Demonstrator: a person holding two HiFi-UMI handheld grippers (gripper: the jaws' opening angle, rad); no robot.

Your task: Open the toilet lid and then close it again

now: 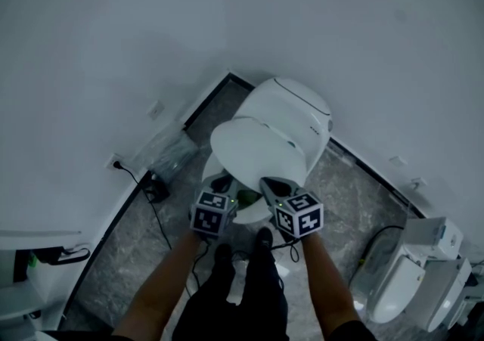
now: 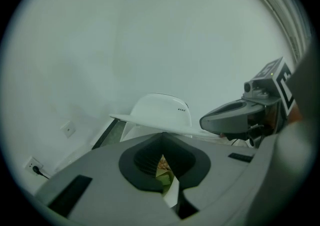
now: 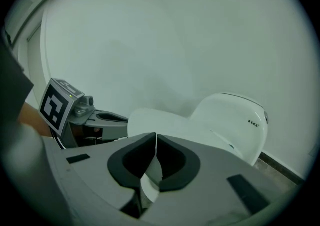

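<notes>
The white toilet (image 1: 291,109) stands in the corner. Its lid (image 1: 257,147) is partly raised, with the front edge nearest me. My left gripper (image 1: 221,183) sits at the left of that edge and is shut. My right gripper (image 1: 271,183) is at the right of the edge, its tips meeting. In the left gripper view the lid (image 2: 150,119) runs flat just beyond the shut jaws (image 2: 162,136), and the right gripper (image 2: 210,119) reaches in from the right. In the right gripper view the lid (image 3: 172,122) lies just past the tips (image 3: 156,136). Whether either gripper touches the lid I cannot tell.
Something small and green (image 1: 247,197) shows under the lid's edge. A wall socket (image 1: 117,163) with a black cable and a black box (image 1: 156,187) lie at the left. Another white toilet (image 1: 408,286) stands at the right. My legs and shoes (image 1: 242,256) are directly below the grippers.
</notes>
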